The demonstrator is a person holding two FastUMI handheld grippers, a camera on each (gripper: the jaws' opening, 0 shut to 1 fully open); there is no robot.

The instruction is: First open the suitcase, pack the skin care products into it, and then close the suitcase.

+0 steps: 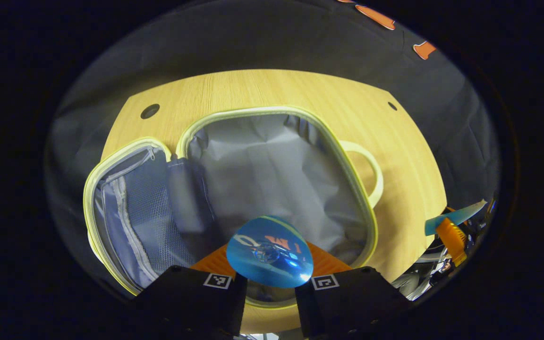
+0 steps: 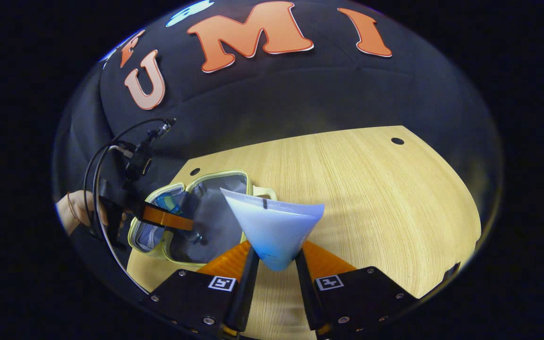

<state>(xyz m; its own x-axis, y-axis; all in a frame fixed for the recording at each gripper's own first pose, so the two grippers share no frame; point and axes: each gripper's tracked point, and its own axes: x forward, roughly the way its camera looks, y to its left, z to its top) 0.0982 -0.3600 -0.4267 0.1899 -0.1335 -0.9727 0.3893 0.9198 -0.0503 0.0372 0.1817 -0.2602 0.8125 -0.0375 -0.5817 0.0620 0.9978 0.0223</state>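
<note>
- Holding a blue bottle (image 1: 270, 259) clamped between its fingers, left gripper (image 1: 270, 283) hangs over the open suitcase (image 1: 272, 189).
- Lower first, release inside the lining.
- Right gripper (image 2: 272, 278) pinches a pale tube (image 2: 272, 231).

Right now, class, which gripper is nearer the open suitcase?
Left. The left gripper hangs over the suitcase, holding a blue bottle; the right gripper is off beside it.
</note>
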